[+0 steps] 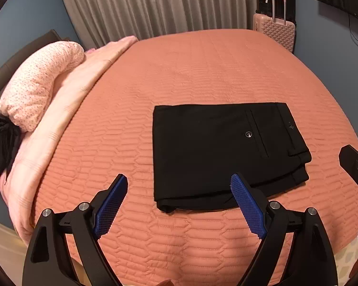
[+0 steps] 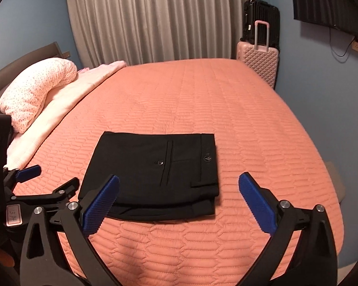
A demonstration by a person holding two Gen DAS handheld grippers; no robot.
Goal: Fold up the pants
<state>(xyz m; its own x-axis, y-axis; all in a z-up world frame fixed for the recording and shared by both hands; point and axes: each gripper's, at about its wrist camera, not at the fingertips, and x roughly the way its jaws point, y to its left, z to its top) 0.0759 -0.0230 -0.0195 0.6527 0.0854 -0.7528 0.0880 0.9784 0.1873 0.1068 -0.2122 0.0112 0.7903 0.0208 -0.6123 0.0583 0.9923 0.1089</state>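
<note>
Black pants point(image 1: 217, 152) lie folded into a compact rectangle on the orange quilted bedspread point(image 1: 179, 76), back pocket and waistband on top at the right. They also show in the right wrist view point(image 2: 155, 174). My left gripper point(image 1: 179, 183) is open and empty, held above the bed just before the pants' near edge. My right gripper point(image 2: 179, 183) is open and empty, over the pants' near right corner. The left gripper's blue fingertips point(image 2: 27, 172) show at the left edge of the right wrist view.
A pink dotted pillow point(image 1: 38, 83) and a folded pale blanket point(image 1: 66, 109) lie along the bed's left side, with a black cloth point(image 1: 2, 140) beside them. A pink suitcase point(image 1: 276, 29) and a black suitcase point(image 2: 260, 19) stand past the far right corner. Curtains point(image 2: 160, 19) hang behind.
</note>
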